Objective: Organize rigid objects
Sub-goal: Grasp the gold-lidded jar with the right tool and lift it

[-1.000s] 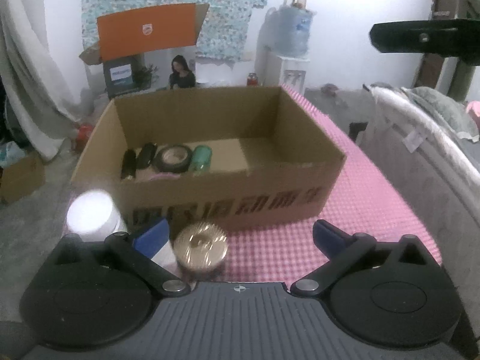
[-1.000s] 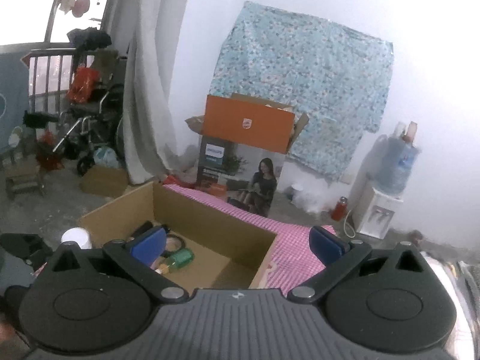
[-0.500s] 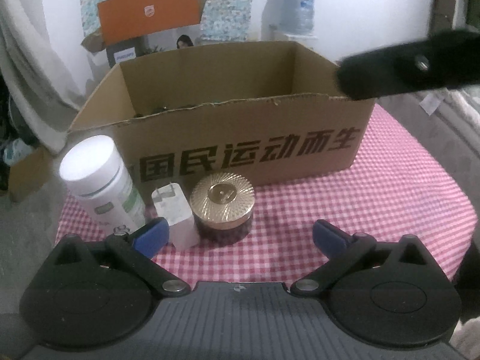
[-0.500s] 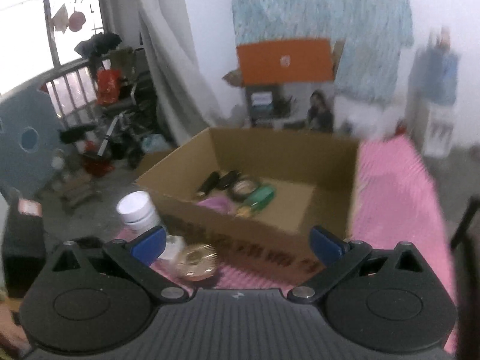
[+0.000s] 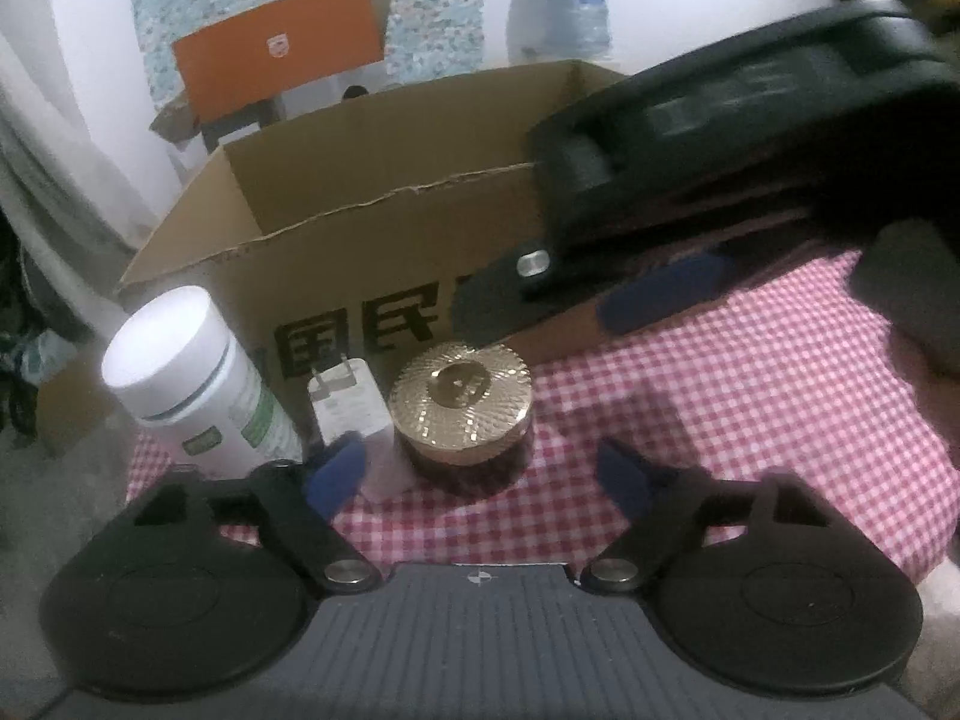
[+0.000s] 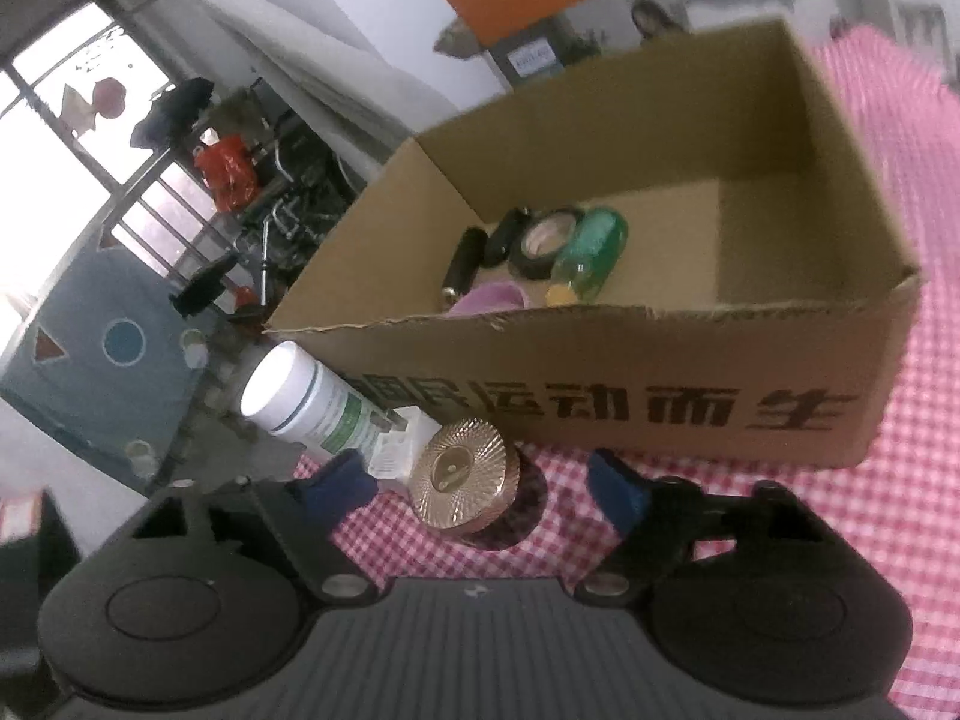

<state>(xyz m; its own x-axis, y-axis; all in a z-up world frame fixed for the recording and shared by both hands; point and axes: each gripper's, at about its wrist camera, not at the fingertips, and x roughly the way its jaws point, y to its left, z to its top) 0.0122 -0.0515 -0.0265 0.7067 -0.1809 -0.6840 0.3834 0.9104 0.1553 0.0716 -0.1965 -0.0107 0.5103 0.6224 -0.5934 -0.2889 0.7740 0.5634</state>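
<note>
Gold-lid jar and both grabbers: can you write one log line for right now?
left gripper: open | right gripper: open, nearing gold-lid jar | cardboard box: holds items

My left gripper point(image 5: 480, 474) sits low and level, its jaws spread wide, the blue pads point(image 5: 333, 474) well apart with nothing between them. Ahead of it and up to its right I see my right gripper point(image 5: 540, 306) reaching across at a slant, its black body blurred, one blue pad showing under its housing. From its own camera my right gripper point(image 6: 474, 483) is rolled over to one side, so the scene leans. Its jaws are spread wide too, the blue fingertips point(image 6: 618, 489) well apart and closed on nothing. I cannot see either of my hands behind the housings.
</note>
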